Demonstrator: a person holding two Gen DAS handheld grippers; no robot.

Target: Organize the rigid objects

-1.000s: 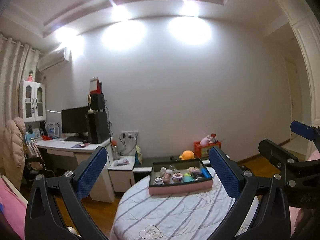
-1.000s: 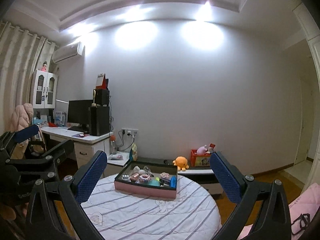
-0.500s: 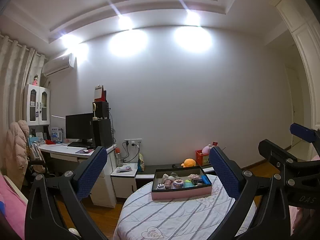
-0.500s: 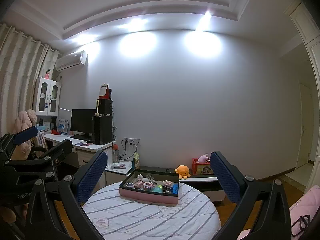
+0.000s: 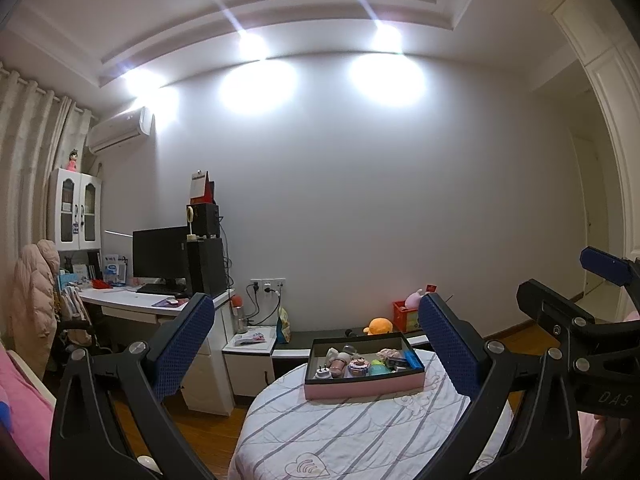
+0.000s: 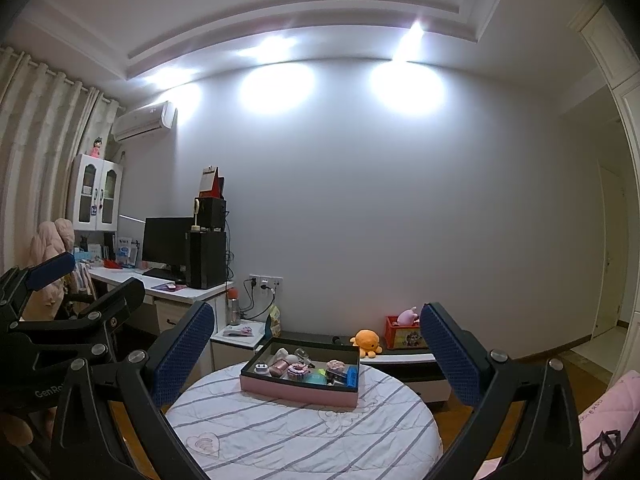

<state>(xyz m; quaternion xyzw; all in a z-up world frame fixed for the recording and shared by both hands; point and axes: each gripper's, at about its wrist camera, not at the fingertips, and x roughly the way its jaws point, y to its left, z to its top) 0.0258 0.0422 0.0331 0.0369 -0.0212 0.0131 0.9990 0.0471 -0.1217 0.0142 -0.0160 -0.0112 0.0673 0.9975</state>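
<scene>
Your small things sit together in one open box [image 5: 362,364], pink outside and dark inside, on the round table [image 5: 352,432] ahead of and below both grippers. I count roughly eight pieces in it: a white plug, a pink cylinder, a clear bulb, two round decorated tins, a green lump, a blue bar and something dark; the exact number is too small to settle. Gathered in one box they read as sorted already, or as a stock waiting to be laid out; either fits. Nothing lies loose on the striped cloth. Your left gripper [image 5: 316,344] is spread wide and holds nothing, well back from the box. Your right gripper [image 6: 316,344] is likewise spread and bare, raised beside the left one.
</scene>
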